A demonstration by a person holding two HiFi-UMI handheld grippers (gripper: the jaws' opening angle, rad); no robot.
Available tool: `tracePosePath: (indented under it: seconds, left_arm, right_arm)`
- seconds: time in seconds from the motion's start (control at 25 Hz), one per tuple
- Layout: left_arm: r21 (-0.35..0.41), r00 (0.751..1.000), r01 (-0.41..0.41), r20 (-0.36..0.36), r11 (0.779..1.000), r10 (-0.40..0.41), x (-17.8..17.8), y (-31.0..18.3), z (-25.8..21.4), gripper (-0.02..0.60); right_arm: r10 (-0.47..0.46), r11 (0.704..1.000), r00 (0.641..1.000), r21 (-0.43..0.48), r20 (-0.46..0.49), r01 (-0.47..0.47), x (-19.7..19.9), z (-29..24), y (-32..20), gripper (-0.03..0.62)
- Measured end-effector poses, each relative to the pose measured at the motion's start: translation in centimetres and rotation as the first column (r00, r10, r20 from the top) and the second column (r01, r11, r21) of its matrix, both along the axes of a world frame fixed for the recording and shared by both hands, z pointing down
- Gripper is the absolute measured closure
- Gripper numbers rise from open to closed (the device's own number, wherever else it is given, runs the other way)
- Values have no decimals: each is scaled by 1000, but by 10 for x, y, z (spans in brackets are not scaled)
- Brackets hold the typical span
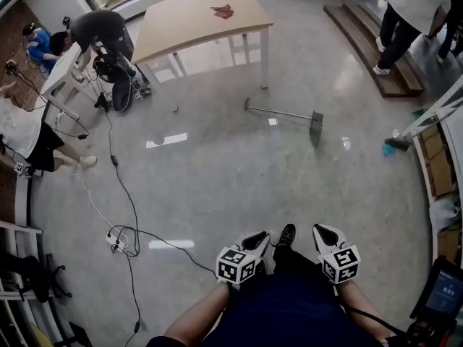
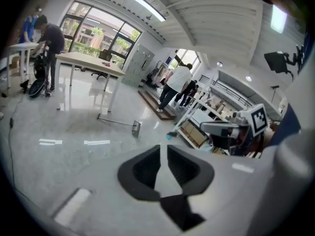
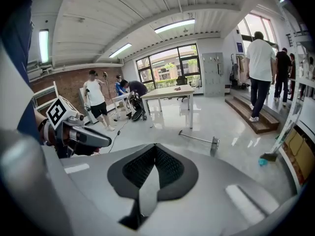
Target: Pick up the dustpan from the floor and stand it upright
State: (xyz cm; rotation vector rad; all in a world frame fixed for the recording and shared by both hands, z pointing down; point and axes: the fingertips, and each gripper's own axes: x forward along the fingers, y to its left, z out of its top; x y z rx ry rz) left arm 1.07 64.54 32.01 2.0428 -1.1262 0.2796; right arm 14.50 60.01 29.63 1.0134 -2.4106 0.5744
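The dustpan (image 1: 315,123) lies flat on the shiny grey floor, its long thin handle (image 1: 278,113) pointing left toward the table. It also lies far ahead in the left gripper view, dustpan (image 2: 136,127), and in the right gripper view, dustpan (image 3: 214,144). Both grippers hang low near my legs, well short of it. My left gripper (image 1: 258,238) is shut and holds nothing, as its own view shows, left gripper (image 2: 163,149). My right gripper (image 1: 323,230) is likewise shut and empty, right gripper (image 3: 155,146).
A wooden table (image 1: 202,16) with white legs stands beyond the dustpan. Cables and a power strip (image 1: 118,241) trail over the floor at left. People work at the far left, and another stands on wooden steps (image 1: 369,42) at upper right. A shelf with boxes (image 1: 438,161) lines the right side.
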Motion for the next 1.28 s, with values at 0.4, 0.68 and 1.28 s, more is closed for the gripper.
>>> tracePosePath:
  seconds: [0.4, 0.68, 1.28]
  left_arm:
    - [23, 999, 49, 2, 999, -49, 36, -95, -19, 534]
    - [18, 997, 76, 9, 997, -76, 40, -129, -19, 534]
    - [-14, 999, 31, -7, 999, -31, -13, -243, -2, 534]
  right_arm:
    - [-86, 996, 996, -18, 34, 87, 15, -2, -89, 583]
    - [-89, 995, 995, -47, 40, 91, 23, 5, -123, 583]
    - [-29, 997, 1000, -76, -1, 29, -16, 10, -231, 583]
